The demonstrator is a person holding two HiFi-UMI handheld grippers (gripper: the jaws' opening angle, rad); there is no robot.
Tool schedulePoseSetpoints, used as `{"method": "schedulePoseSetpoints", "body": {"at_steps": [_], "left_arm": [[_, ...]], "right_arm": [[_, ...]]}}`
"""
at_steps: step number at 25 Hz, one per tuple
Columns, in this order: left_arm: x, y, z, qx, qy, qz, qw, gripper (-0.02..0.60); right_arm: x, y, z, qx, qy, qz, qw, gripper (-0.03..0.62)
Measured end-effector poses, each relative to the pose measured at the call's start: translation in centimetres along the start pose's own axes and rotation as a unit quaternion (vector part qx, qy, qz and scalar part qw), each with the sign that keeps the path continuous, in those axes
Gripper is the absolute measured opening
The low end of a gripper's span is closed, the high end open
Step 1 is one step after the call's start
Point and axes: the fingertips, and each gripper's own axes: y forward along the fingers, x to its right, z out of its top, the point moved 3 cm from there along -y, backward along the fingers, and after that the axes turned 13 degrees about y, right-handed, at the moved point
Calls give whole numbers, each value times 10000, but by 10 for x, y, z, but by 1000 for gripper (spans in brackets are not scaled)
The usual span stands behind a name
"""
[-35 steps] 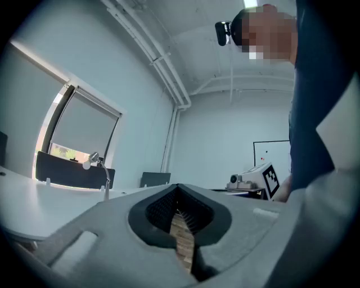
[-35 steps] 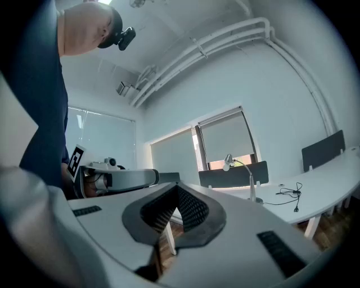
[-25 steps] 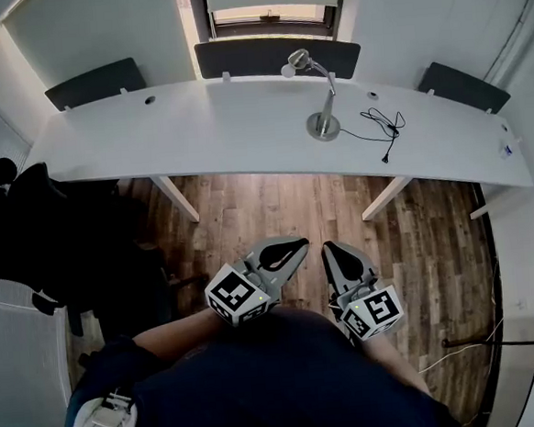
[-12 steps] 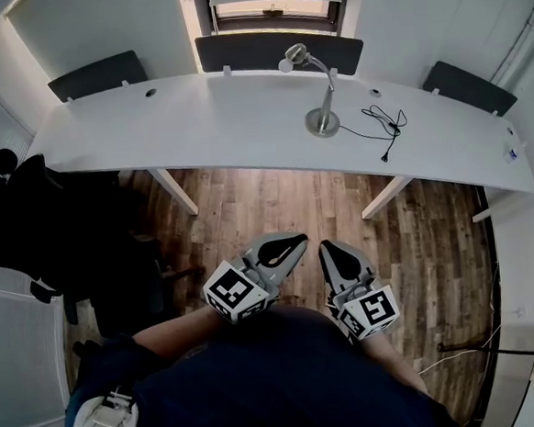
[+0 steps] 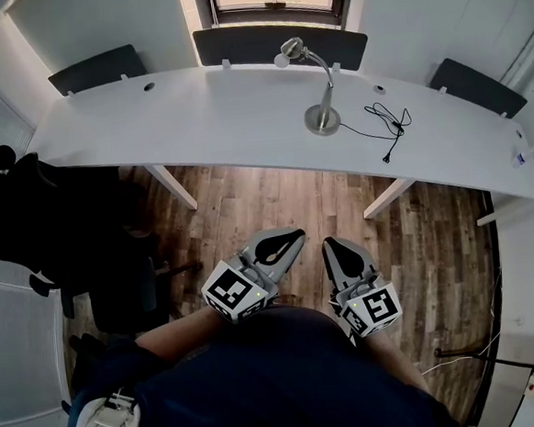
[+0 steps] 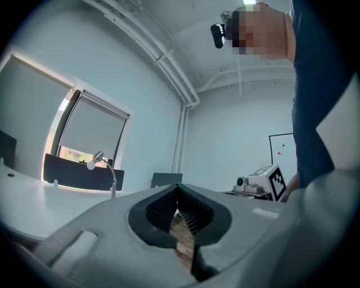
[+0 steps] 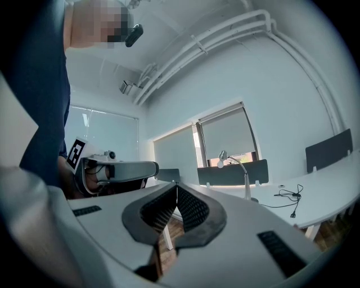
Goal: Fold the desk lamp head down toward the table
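A silver desk lamp [image 5: 317,84] stands upright on the long white desk [image 5: 223,119], its round base right of centre and its head [image 5: 288,50] arched up to the left. The lamp also shows small in the left gripper view [image 6: 104,171] and in the right gripper view [image 7: 236,171]. Both grippers are held close to the person's body, well short of the desk. My left gripper [image 5: 292,240] and my right gripper [image 5: 330,249] are both shut, with nothing between the jaws.
A black power cable [image 5: 384,125] with a plug lies loose on the desk right of the lamp. Dark chair backs [image 5: 277,46] line the desk's far side. A black office chair [image 5: 57,234] stands on the wooden floor at left.
The person and both grippers have moved a little toward the desk; in the head view the desk and lamp have slid slightly up. The jaws stay shut.
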Motion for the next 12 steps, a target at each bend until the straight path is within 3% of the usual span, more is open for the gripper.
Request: {"method": "schedulePoseSetpoints", "body": {"at_steps": [4, 12], "left_arm": [[-40, 26, -8, -34, 243, 91, 9997, 6], [-150, 78, -12, 36, 322, -38, 9995, 6]], "right_arm": [[29, 32, 7, -23, -75, -70, 9999, 11], [79, 129, 31, -119, -110, -296, 9994, 11]]}}
